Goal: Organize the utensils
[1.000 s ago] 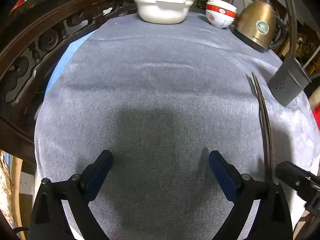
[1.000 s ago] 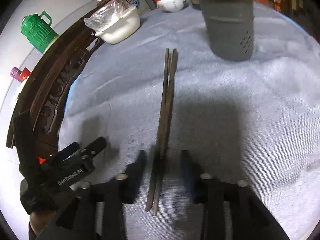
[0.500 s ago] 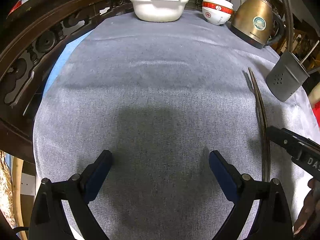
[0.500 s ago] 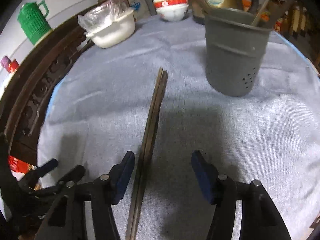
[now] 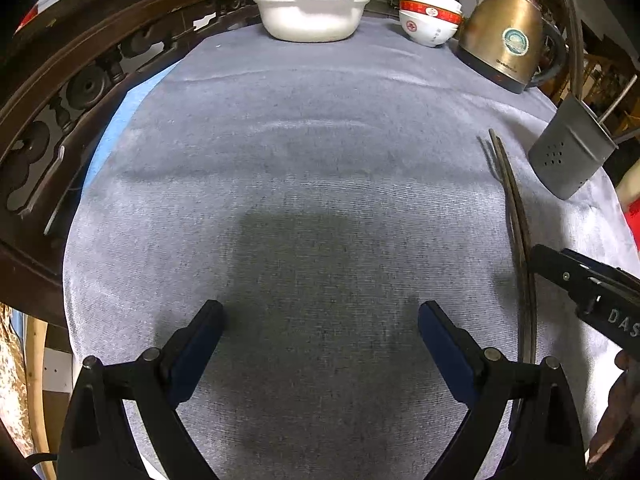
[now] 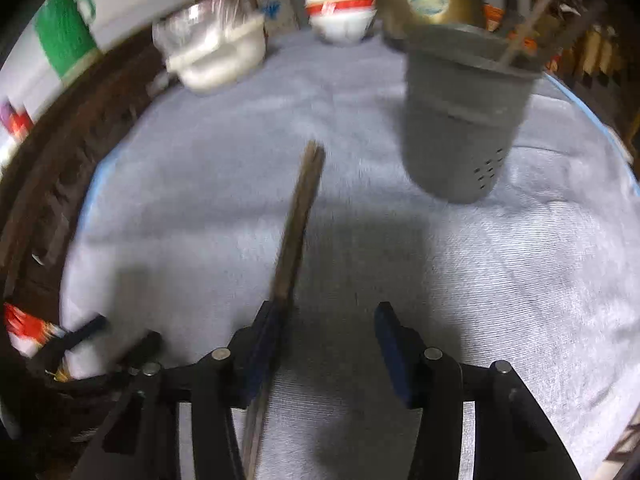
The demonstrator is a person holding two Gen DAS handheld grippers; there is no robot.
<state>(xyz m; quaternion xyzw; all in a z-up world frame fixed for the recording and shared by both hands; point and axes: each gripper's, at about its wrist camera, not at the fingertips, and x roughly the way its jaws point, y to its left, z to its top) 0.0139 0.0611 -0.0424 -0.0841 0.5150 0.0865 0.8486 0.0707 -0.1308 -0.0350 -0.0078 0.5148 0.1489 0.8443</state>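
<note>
Chopsticks lie lengthwise, near to far, against the left pad of the right hand-held gripper. Its jaws, just reopening slightly, stand spread and unclamped. The left hand-held gripper gapes empty, farther off.

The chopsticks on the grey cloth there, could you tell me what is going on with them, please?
A person with a gripper in each hand is tidying utensils. The right gripper straddles the chopsticks lying on the grey cloth; its fingers have just been closing and reopening a little, and only the left one sits against them, so they are not gripped yet. The grey utensil holder stands ahead, already holding some sticks. The left gripper hangs open and empty.
</note>
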